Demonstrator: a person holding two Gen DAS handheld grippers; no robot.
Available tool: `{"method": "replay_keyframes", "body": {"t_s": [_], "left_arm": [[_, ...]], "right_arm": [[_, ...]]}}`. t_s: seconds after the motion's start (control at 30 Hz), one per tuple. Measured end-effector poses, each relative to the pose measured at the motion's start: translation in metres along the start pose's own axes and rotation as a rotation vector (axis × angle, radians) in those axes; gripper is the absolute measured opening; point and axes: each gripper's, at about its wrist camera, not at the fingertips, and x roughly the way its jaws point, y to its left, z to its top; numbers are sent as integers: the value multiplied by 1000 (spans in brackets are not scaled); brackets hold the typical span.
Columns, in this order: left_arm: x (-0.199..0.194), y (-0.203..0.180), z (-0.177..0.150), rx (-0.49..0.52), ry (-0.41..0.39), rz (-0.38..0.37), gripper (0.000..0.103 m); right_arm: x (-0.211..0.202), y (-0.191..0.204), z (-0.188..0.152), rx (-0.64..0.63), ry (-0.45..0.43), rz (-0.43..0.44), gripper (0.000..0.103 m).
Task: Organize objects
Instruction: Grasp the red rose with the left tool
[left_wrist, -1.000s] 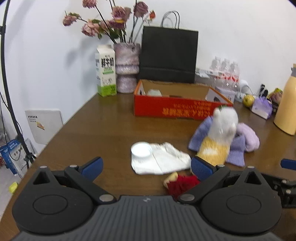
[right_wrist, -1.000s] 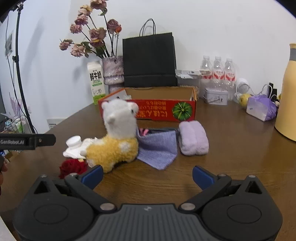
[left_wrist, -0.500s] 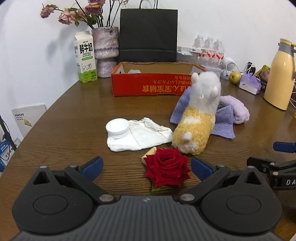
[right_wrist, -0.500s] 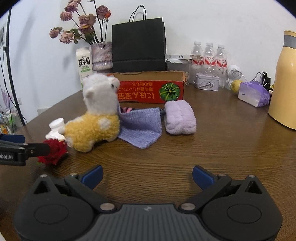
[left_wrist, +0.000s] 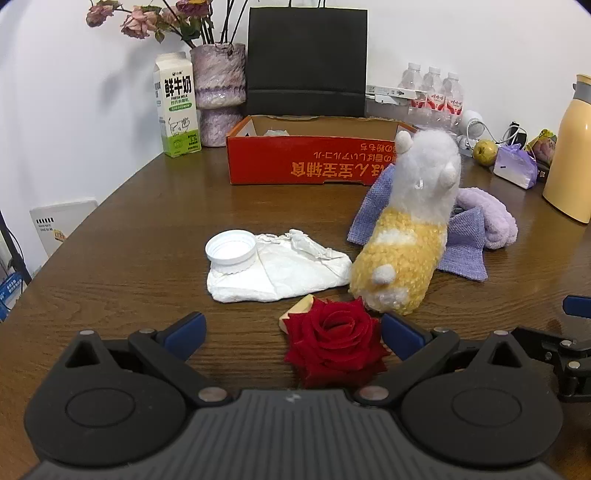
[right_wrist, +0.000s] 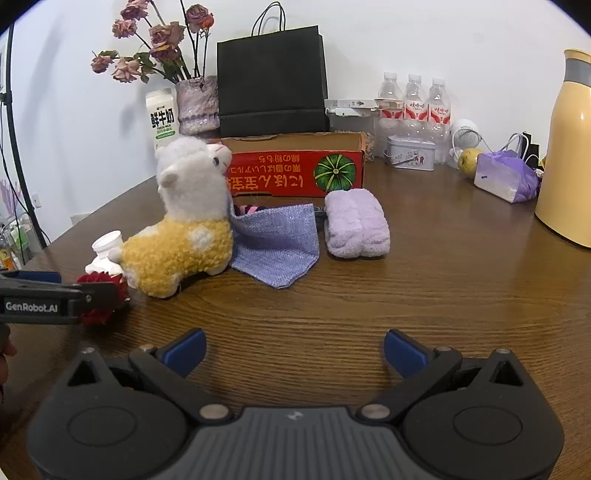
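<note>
Left gripper (left_wrist: 291, 332): jaws spread wide, straddling the red rose (left_wrist: 334, 345), which lies on the wooden table (left_wrist: 147, 229) at the near edge. The right-hand fingertip sits just beside the petals; the left one stands well apart from them. Nothing is gripped yet.

Right gripper (right_wrist: 293, 349): jaws spread, empty, hovering over bare tabletop nearer than the folded lilac towel (right_wrist: 356, 223).

Layout: the alpaca plush (left_wrist: 408, 236) stands just behind and right of the rose, its rump near the petals. A crumpled white tissue (left_wrist: 280, 267) with a white bottle cap (left_wrist: 231, 248) on its left end lies to the far left of the rose. A small pale scrap (left_wrist: 297, 308) peeks out against the rose's far-left side; what it is cannot be told. The open red cardboard box (left_wrist: 314, 162) sits further back and is the likely destination.

Step in hand (judgement): grasp the rose. Shift the gripper rightward so the bloom is centred before closing. Close gently, since the petals will likely crush or slip. Keep the right fingertip off the plush. Lift straight up so the scrap and tissue are not dragged.
</note>
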Motion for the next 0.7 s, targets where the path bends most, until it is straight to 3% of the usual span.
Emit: {"method": "replay_keyframes", "body": {"t_s": [0.13, 0.23, 0.3, 0.37, 0.7], "left_arm": [[0, -5, -2, 24, -12, -3, 97], [-2, -5, -3, 21, -26, -19, 77], [-3, -5, -4, 19, -27, -45, 49], [-4, -6, -5, 26, -37, -58, 40], [-20, 10, 0, 11, -105, -31, 37]], "right_arm": [[2, 0, 1, 3, 9, -4, 103], [2, 1, 0, -2, 10, -7, 103], [3, 1, 0, -3, 12, -8, 103], [3, 1, 1, -3, 15, -9, 103], [4, 1, 1, -4, 20, -14, 103]]}}
